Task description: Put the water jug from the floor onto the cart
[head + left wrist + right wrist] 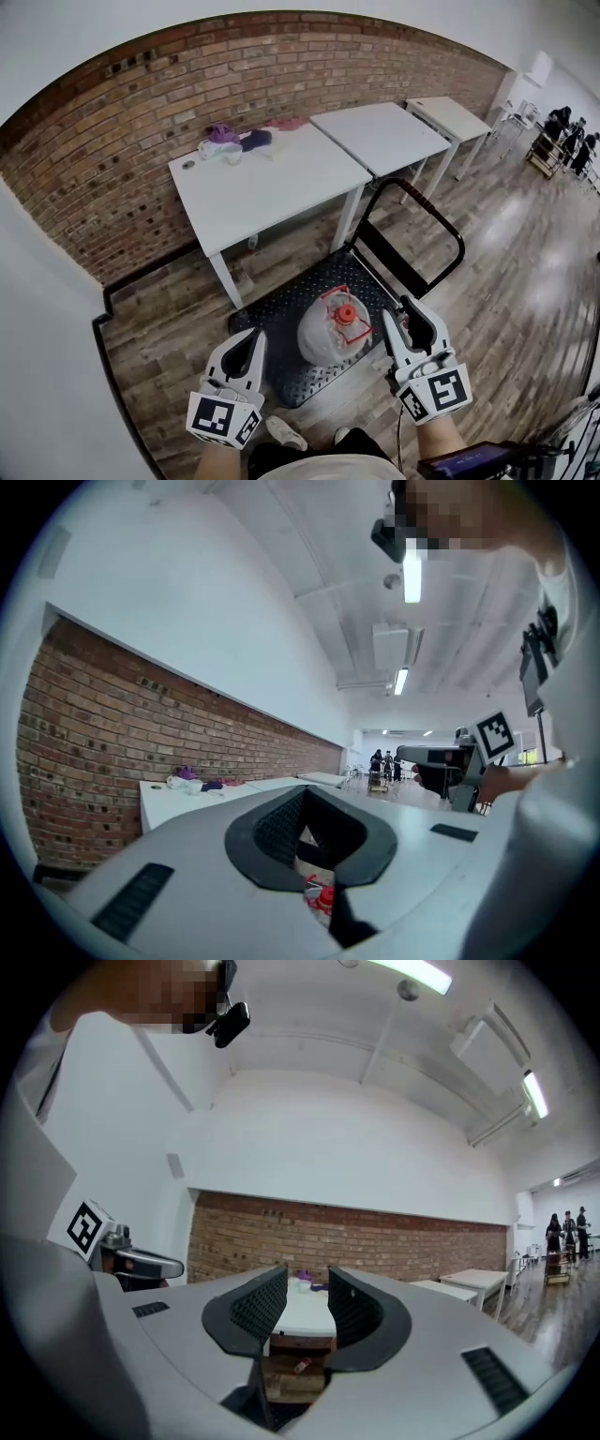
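A translucent water jug (323, 336) with a red cap and red carry handle stands on the black platform of the cart (281, 375). Both grippers hang above the floor at the cart's near end, apart from the jug. My left gripper (251, 336) is to the jug's left, its fingertips together and nothing held. In the left gripper view its jaws (305, 797) meet at the tips, with the jug's red cap (319, 892) showing low behind them. My right gripper (405, 314), to the jug's right, has a narrow gap between its jaws. In its own view that gripper (307, 1274) is empty.
The cart's black push handle (441, 220) rises at its far end. Behind it stand white tables (272, 192) against a brick wall (141, 150), with bundled cloths (230, 141) on the nearest. Several people (567, 131) stand far right. The person's shoes (286, 433) are on the wooden floor.
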`<state>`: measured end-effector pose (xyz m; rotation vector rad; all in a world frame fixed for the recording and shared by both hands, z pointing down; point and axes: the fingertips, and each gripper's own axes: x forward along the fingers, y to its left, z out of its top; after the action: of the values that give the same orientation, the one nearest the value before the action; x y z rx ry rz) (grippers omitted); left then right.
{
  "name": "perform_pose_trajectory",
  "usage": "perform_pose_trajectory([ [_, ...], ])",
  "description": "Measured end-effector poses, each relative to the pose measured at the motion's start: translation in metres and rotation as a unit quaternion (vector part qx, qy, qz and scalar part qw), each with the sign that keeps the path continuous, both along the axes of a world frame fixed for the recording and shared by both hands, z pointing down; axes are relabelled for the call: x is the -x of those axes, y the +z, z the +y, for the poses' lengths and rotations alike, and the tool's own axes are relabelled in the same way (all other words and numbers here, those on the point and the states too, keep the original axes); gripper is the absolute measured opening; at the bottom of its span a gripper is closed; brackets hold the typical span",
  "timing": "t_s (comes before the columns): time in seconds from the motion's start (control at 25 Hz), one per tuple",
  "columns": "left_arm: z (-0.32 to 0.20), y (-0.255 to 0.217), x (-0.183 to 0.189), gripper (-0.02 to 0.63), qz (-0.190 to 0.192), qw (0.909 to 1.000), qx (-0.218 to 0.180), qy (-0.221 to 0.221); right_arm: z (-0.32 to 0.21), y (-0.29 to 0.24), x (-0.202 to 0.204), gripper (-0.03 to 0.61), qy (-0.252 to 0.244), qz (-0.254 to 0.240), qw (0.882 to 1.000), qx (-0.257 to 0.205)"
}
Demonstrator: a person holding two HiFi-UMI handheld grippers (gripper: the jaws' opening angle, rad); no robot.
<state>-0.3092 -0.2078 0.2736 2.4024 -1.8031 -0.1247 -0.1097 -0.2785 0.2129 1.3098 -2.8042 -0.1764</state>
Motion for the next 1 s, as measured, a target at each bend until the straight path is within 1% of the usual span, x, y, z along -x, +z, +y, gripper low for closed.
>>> perform_pose_trajectory([
  [0.08, 0.008, -0.004, -0.002, 0.0, 0.003, 1.0, -0.004, -0.001, 0.011, -0.007, -0.005, 0.116, -0.002, -0.001, 1.0, -0.012],
  [0.2, 0.023, -0.011, -0.011, 0.0, -0.003, 0.9999, -0.01, -0.007, 0.029, -0.015, -0.016, 0.112, -0.007, -0.004, 1.0, -0.021],
  [0.36, 0.048, -0.027, -0.031, 0.0, 0.0, 0.9992, -0.03, -0.026, 0.055, -0.03, -0.045, 0.11, -0.014, -0.019, 0.999, -0.035],
  [0.48, 0.07, -0.038, -0.057, 0.0, 0.001, 0.9988, -0.037, -0.033, 0.076, -0.036, -0.074, 0.098, -0.02, -0.02, 0.998, -0.051],
  [0.6, 0.097, -0.048, -0.093, 0.0, -0.012, 0.9985, -0.041, -0.036, 0.1, -0.036, -0.106, 0.063, -0.024, -0.014, 0.998, -0.063],
  [0.68, 0.113, -0.051, -0.114, 0.0, -0.019, 0.9983, -0.042, -0.037, 0.113, -0.033, -0.126, 0.037, -0.024, -0.019, 0.998, -0.061],
  [0.84, 0.138, -0.049, -0.148, 0.0, -0.012, 0.9985, -0.036, -0.04, 0.138, -0.022, -0.159, 0.004, -0.038, -0.026, 0.998, -0.038],
  [1.0, 0.151, -0.056, -0.17, 0.0, -0.028, 0.9979, -0.04, -0.041, 0.15, -0.009, -0.176, 0.003, -0.051, -0.03, 0.998, -0.001],
])
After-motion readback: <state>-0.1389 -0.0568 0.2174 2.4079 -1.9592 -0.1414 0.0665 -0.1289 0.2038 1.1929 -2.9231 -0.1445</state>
